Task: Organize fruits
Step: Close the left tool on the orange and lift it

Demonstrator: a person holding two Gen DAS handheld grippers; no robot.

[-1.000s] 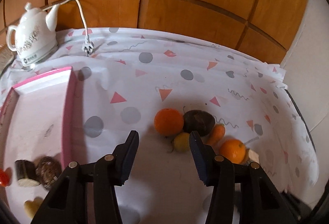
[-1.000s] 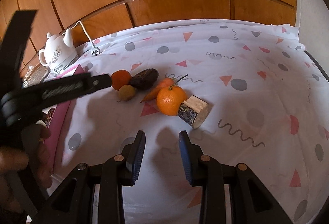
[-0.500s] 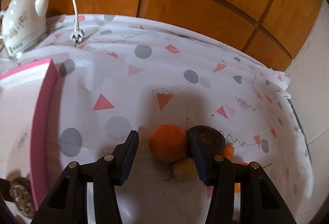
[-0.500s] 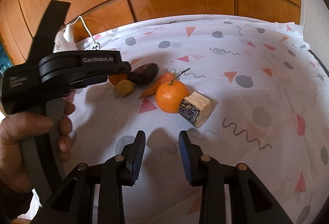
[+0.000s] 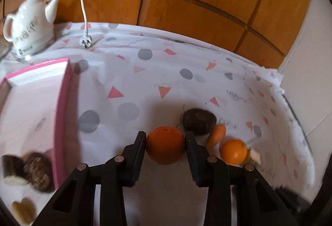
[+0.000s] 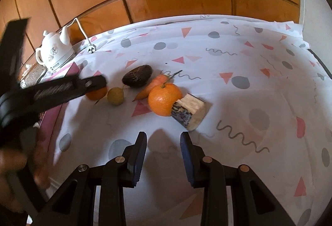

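Grip: left tool [image 5: 165, 138] has just been closing its jaws around the orange [image 5: 165, 145]; the pads now sit against both sides of the fruit, near its widest part.
Fruit position: orange is at the left end of the fruit group on the counter [image 6: 249, 64], and from the right wrist view I cannot tell if it is lifted or resting on the cloth.
Slip risk: round, smooth skin could roll out forward between the pads if the squeeze is too light (the pads hold only the near half, I think).
Neighbours: small yellow fruit [image 6: 115, 96] and dark avocado [image 5: 198, 121] lie just beside the orange; a sideways swing could knock them and make them roll.
Tray edge: pink tray [image 5: 62, 114] at the left has a raised wall, so a low carry could strike the orange against it.
Tray contents: several dark and pale pieces already lie in the near corner; a drop on top of them could bounce.
Right tool [image 6: 163, 144]: jaws a little apart, nothing between them, hovering over bare cloth near the second orange [image 6: 165, 99] and a cut block [image 6: 189, 110].
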